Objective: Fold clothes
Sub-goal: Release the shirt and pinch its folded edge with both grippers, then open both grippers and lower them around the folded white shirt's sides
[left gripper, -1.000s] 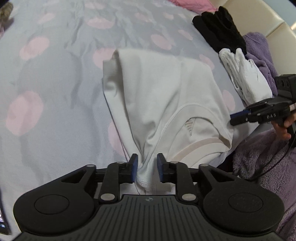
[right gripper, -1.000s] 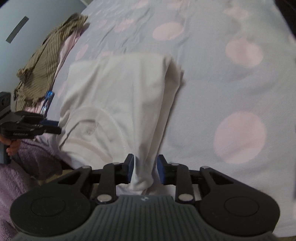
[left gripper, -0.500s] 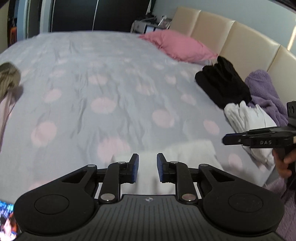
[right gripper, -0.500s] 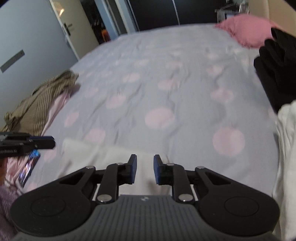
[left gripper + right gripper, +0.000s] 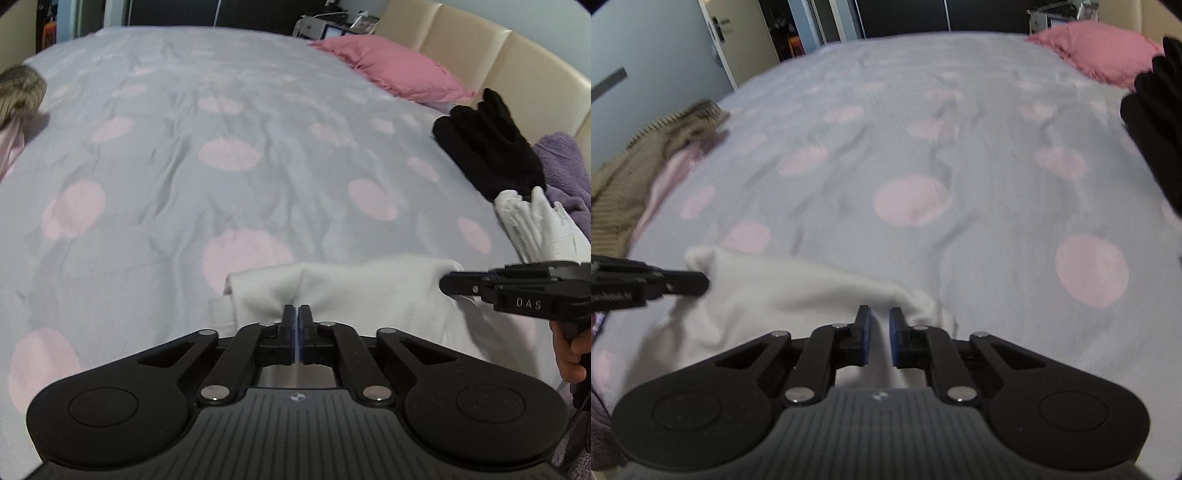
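Observation:
A white T-shirt lies folded on the spotted bedsheet near the bed's front edge; it also shows in the right wrist view. My left gripper sits at the shirt's near edge with its jaws closed together; whether cloth is pinched between them is not visible. My right gripper is open by a narrow gap over the shirt's right corner, with cloth under the gap. The right gripper also shows at the shirt's right edge in the left wrist view, the left gripper at the shirt's left edge in the right wrist view.
A black garment, a white folded garment and a purple fleece lie at the right by the headboard. A pink pillow is at the back. A brown striped garment lies at the left edge.
A second ago both grippers held the shirt's hem up. They lowered it onto the bed and released. Since half a second ago the left jaws have closed; the right jaws stay slightly apart.

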`<action>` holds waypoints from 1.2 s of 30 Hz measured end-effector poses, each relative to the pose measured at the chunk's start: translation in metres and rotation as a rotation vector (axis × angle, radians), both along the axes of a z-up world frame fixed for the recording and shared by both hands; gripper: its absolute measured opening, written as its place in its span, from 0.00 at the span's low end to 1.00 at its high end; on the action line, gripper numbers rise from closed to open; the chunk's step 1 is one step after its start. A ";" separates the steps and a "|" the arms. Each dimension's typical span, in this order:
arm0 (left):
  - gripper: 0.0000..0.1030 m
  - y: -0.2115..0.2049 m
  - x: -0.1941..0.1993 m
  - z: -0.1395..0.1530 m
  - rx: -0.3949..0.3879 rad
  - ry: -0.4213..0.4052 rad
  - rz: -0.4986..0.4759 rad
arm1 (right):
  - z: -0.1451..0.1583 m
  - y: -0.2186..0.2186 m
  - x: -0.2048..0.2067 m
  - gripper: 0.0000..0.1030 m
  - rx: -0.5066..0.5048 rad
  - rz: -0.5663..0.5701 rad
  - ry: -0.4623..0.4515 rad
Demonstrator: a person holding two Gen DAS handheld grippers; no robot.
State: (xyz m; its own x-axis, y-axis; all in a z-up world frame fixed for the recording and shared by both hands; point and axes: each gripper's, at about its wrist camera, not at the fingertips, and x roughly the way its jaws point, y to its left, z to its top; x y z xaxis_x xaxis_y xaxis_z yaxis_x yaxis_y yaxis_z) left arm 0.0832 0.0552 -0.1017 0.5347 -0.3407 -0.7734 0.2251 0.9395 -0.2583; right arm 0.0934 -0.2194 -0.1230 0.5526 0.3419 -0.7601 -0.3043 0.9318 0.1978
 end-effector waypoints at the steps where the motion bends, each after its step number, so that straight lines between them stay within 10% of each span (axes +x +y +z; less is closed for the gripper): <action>1: 0.00 0.002 0.001 -0.004 -0.005 0.010 0.001 | -0.003 -0.001 0.001 0.08 0.003 0.000 0.006; 21: 0.01 -0.024 -0.073 0.028 0.127 -0.068 -0.101 | 0.029 0.003 -0.084 0.13 -0.064 0.079 -0.108; 36: 0.00 -0.024 -0.112 0.003 0.139 0.159 -0.096 | -0.001 0.004 -0.103 0.16 -0.137 0.122 0.128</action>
